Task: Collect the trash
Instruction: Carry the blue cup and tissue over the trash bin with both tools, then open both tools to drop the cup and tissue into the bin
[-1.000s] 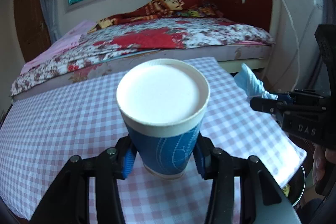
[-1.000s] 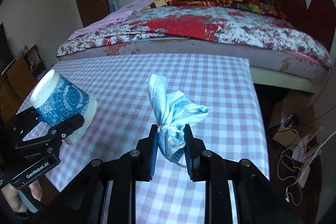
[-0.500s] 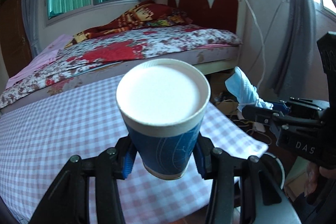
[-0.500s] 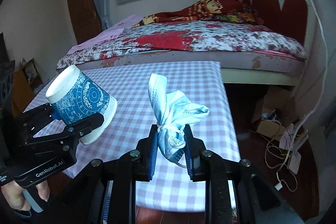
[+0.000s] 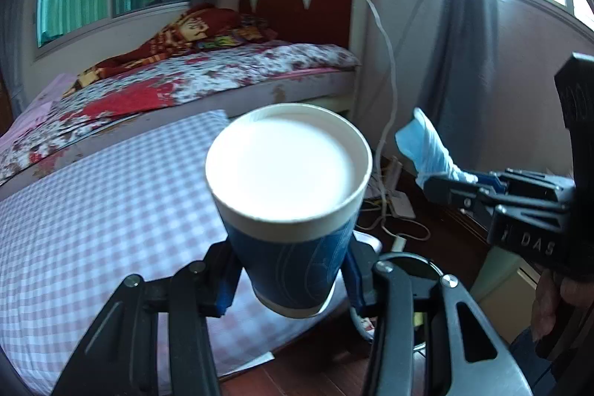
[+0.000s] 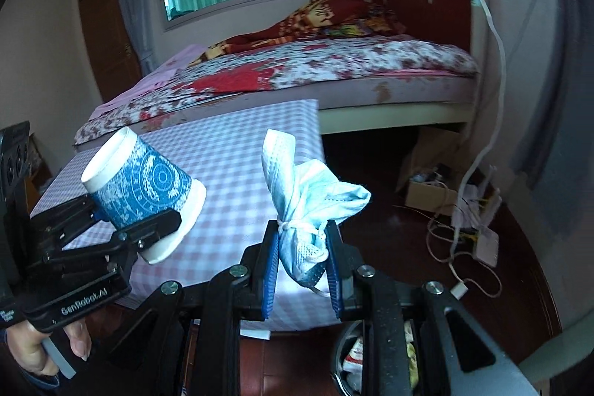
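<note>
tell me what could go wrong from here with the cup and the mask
1. The left gripper pinches the paper cup only near its lower end; it could tilt out or get crushed.
2. The right gripper holds the knotted face mask by its bunched end; released off-centre, it may miss the trash bin below.
3. Cables trail across the floor beside the bin, where dropped trash could land.

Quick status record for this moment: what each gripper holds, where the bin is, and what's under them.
left gripper: shut on paper cup, blue-patterned, tilted, clear of the table
right gripper: shut on face mask, bunched and knotted
trash bin: on the floor below the right gripper, trash already inside
table: pink checked cloth, behind and left of the mask
task step: both items lifted, neither dropped yet
</note>
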